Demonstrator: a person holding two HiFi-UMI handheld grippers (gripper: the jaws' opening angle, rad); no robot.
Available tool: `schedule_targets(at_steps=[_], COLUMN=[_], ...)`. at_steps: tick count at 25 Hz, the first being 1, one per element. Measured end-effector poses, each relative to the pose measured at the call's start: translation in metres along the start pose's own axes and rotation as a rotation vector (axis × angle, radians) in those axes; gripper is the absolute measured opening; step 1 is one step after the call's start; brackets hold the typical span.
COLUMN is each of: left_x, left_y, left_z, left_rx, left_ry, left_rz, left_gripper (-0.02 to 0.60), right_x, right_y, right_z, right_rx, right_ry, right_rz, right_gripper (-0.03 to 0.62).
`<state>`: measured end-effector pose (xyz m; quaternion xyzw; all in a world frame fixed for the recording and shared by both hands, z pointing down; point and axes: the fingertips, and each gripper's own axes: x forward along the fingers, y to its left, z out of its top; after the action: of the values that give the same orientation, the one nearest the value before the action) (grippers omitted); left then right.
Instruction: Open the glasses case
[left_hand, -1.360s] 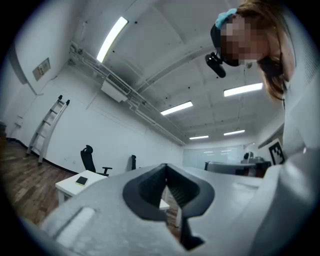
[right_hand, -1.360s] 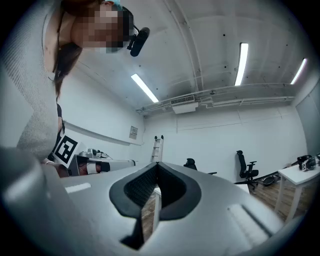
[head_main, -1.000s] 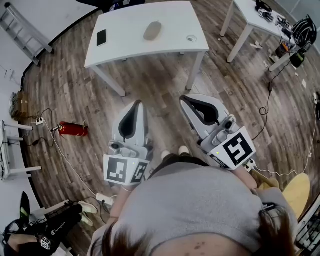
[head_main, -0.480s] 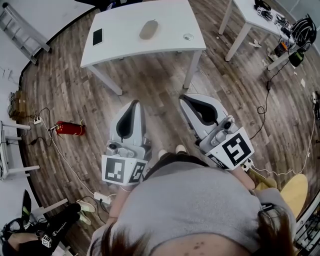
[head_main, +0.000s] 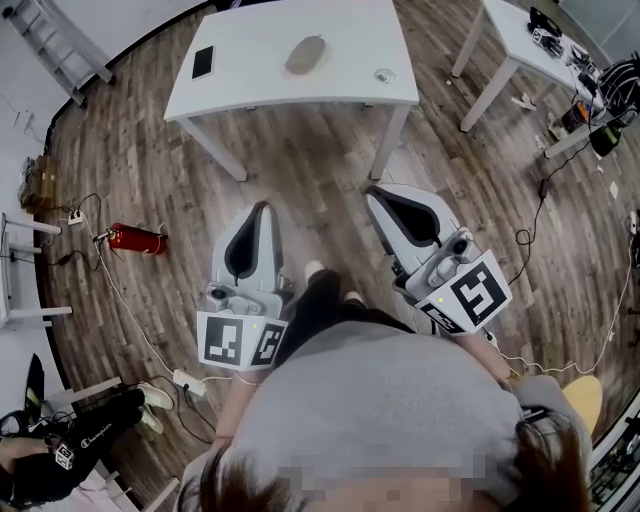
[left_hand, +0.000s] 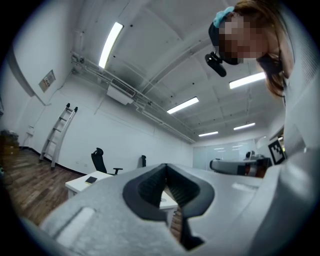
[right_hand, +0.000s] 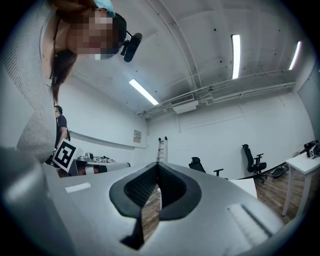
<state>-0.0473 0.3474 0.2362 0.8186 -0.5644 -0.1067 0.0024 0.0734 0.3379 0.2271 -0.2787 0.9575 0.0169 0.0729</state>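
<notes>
The glasses case (head_main: 305, 54) lies on the far white table (head_main: 300, 96), about mid-top. It's a smooth, rounded oval in dull brown-grey, lying flat, and from this height it looks closed, though the seam is too small to be sure. To its left is a flat black phone (head_main: 203, 62), well apart from it. To its right, near the table's right edge, is a small round thing (head_main: 384, 75) that can't be made out. The tabletop is a plain matt rectangle with crisp edges and slim white legs, and there's bare top all round the case.

Nearer, both tools hang over the wood-plank floor (head_main: 320, 150), well short of the table. The left gripper (head_main: 262, 208) has a grey moulded shell with dark ribbed pads. Its jaws are pressed together with nothing between them. The right gripper (head_main: 378, 192) has the same build, jaws closed tip to tip and holding nothing. A gap of floor and the person's shoes lie between the two tools.

On the left, a red fire extinguisher (head_main: 135, 240) lies on its side on the planks, with thin cables trailing past it. A ladder (head_main: 60, 40) leans at the far left wall, and a second white table (head_main: 520, 45) stands far right. There's an open stretch of floor from the grippers up to the table's near edge.
</notes>
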Motion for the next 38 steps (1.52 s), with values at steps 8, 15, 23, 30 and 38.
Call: schedule_targets(at_steps=[8,15,23,30,38], left_x=[0.025,0.092,0.186,0.256,0.301], left_y=[0.029,0.069,0.144,0.19,0.216], left_z=[-0.006,-0.008,-0.004,-0.003,-0.026], left_rx=[-0.007,-0.014,0.006,0.003,-0.033], left_ry=[-0.002,-0.01,-0.001,0.0,0.043], left_rz=[0.015,-0.036,-0.101,-0.156,-0.148], left_gripper=[0.002,0.002,0.002,0.002,0.002], right_x=[0.033,0.084,0.172,0.231,0.254], right_y=[-0.019,-0.07,-0.152,-0.199,-0.238], right_z=[-0.006,-0.016,-0.015,-0.024,-0.041], right_rx=[0.001,-0.004,-0.034,-0.02,0.003], right_ry=[-0.013,-0.007,-0.02,-0.017,0.033], right_rz=[0.011,-0.018,-0.106,-0.144,-0.178], right_gripper=[0.003,0.003,0.003,0.003,0.003])
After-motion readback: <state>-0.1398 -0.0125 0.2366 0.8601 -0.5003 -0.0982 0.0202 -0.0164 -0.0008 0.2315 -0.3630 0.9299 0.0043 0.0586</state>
